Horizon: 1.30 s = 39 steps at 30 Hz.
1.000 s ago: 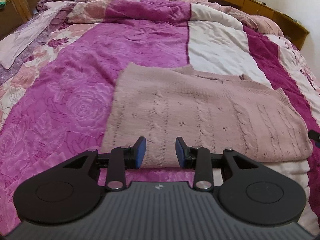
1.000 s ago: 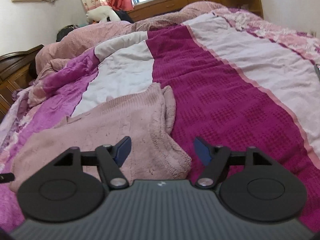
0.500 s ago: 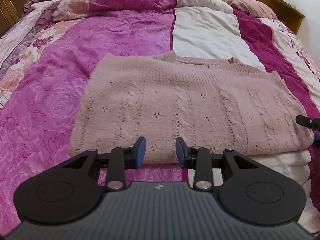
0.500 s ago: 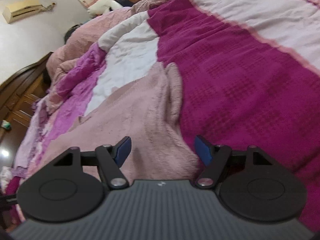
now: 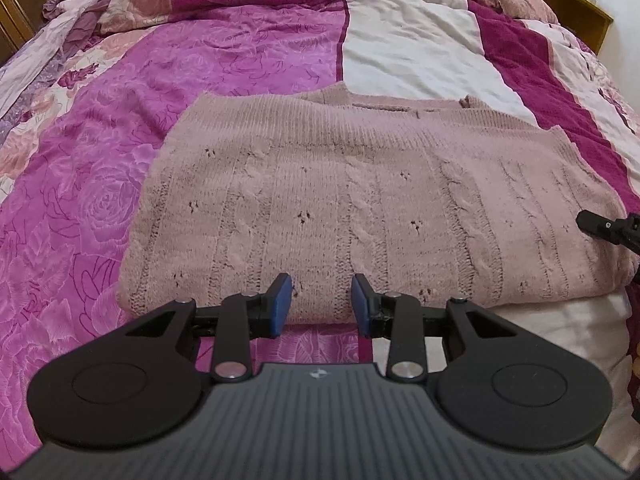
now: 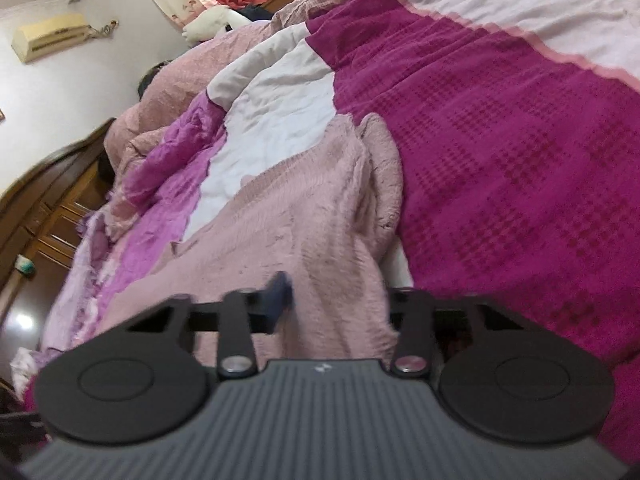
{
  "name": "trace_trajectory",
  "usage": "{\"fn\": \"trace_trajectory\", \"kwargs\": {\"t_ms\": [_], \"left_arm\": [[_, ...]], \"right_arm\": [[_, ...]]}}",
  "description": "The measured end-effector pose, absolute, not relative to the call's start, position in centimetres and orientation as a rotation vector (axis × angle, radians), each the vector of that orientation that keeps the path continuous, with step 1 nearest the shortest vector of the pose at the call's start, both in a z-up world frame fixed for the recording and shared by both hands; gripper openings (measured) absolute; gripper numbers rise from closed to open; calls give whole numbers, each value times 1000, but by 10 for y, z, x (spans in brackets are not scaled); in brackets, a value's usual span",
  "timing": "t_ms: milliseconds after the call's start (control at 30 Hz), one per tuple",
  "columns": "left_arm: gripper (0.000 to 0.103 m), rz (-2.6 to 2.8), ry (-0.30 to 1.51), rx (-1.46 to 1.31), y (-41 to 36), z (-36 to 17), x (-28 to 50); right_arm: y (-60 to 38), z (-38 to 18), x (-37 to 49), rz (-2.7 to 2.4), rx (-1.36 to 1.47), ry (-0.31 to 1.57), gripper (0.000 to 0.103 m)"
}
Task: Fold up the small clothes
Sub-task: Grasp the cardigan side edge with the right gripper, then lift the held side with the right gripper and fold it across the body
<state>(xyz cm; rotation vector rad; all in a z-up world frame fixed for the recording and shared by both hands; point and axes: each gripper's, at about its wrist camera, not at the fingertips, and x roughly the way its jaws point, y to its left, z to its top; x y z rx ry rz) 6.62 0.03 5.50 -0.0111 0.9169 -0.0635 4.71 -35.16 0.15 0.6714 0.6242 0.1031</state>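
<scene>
Change since earlier: both grippers have come closer to the pink knitted sweater (image 5: 360, 196); the right view has tilted further and blurred.
Sweater place: flat on the bed quilt (image 5: 120, 184), across its magenta and white panels.
Sweater axis: long side runs left to right in the left wrist view, neckline at the far edge, cable ribs running toward the camera.
Left gripper (image 5: 321, 300): fingers parted, nothing between them, poised just over the near edge of the sweater.
Right gripper (image 6: 336, 300): at the sweater's (image 6: 288, 216) right end, fabric lying between its parted fingers (image 6: 276, 300); right pad hidden, so contact cannot be told.
</scene>
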Motion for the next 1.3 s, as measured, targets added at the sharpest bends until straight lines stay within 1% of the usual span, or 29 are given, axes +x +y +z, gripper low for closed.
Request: {"fn": "trace_trajectory", "kwargs": {"t_ms": [167, 200, 300, 533, 567, 600, 700, 1033, 1300], "left_arm": [[40, -68, 912, -2, 0, 55, 66], [40, -67, 911, -3, 0, 54, 66], [40, -66, 911, -10, 3, 54, 64], [40, -59, 907, -19, 7, 55, 61], [40, -59, 906, -21, 8, 55, 61], [40, -59, 905, -22, 8, 55, 61], [40, -58, 900, -26, 9, 57, 59], [40, -44, 858, -42, 21, 71, 51], [40, -59, 844, -118, 39, 80, 45]], "right_arm": [[-351, 2, 47, 99, 690, 618, 36], [-351, 1, 47, 92, 696, 621, 40], [-350, -2, 50, 86, 702, 622, 43], [-347, -4, 55, 91, 670, 628, 46], [-347, -3, 56, 93, 669, 630, 45], [-348, -3, 56, 97, 673, 630, 39], [-351, -4, 56, 109, 705, 629, 32], [-353, 11, 52, 135, 806, 591, 30], [-331, 37, 57, 168, 754, 568, 30]]}}
